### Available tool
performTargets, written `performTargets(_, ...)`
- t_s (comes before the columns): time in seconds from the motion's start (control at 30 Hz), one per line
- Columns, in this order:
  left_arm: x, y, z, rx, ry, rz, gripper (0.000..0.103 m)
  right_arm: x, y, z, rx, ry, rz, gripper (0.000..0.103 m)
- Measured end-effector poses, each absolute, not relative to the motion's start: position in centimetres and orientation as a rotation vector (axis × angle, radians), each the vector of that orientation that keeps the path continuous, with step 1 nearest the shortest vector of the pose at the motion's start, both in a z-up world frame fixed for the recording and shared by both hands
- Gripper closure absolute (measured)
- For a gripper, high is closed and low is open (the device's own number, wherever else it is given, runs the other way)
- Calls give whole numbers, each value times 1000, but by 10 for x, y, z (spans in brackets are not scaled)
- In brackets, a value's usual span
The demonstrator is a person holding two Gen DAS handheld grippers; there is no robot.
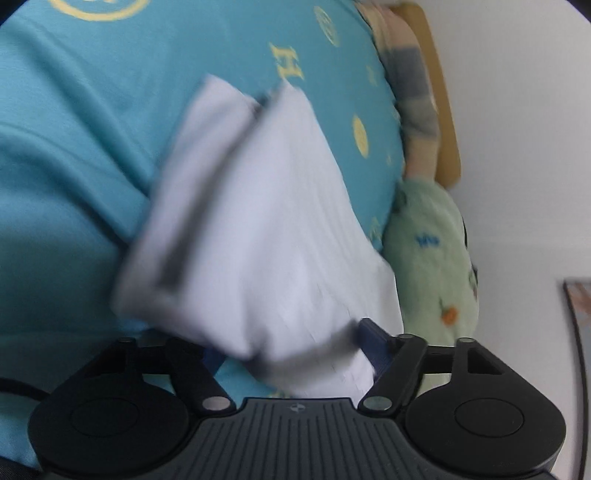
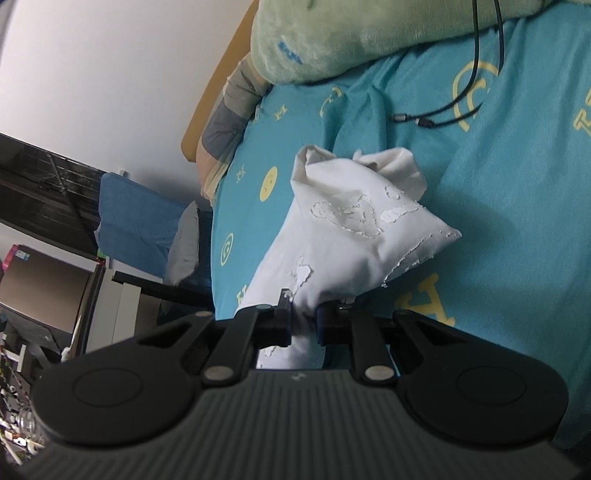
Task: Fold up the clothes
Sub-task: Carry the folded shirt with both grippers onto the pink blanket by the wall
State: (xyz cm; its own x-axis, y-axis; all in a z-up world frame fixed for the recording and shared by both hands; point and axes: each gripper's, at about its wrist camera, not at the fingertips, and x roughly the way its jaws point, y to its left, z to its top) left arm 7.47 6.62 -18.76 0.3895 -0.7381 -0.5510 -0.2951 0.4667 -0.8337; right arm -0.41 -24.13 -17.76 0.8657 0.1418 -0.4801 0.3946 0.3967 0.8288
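The bed (image 2: 517, 221), dressed in a teal sheet with yellow print, filled both views, and a green plush blanket (image 2: 332, 33) was heaped along its far edge by the wooden headboard (image 1: 439, 92). 2 dark cables (image 2: 443, 114) trailed over the sheet below that blanket.

The white garment (image 2: 354, 236) was up off the sheet, bunched into a loose bundle, hanging over the bed's near side. In the right wrist view its long axis ran away from the camera and up toward the headboard end, with the embroidered patch showing on top.

The right gripper (image 2: 302, 325) was clamped on the garment's near end, a pinch of white cloth squeezed between the 2 jaws. That hand carried the weight.

The left gripper (image 1: 291, 354) was right up against the cloth. Its jaws stood apart, a fold of the garment lying between them, and the picture was too blurred to say the pads pressed on it. I judged it unheld on that side.

So the relation that mattered: the cloth lay straight ahead of and inside the left jaws, stretching away up the bed. The left hand looked nearest to the free edge, and closing there would likely give 2 held points for a fold.
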Motion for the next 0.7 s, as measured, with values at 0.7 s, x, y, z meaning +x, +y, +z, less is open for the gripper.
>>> performTargets(0.7,59,-29,-33,-969,1182,-659,80,-96,-309,-52,1094,320,-246,89)
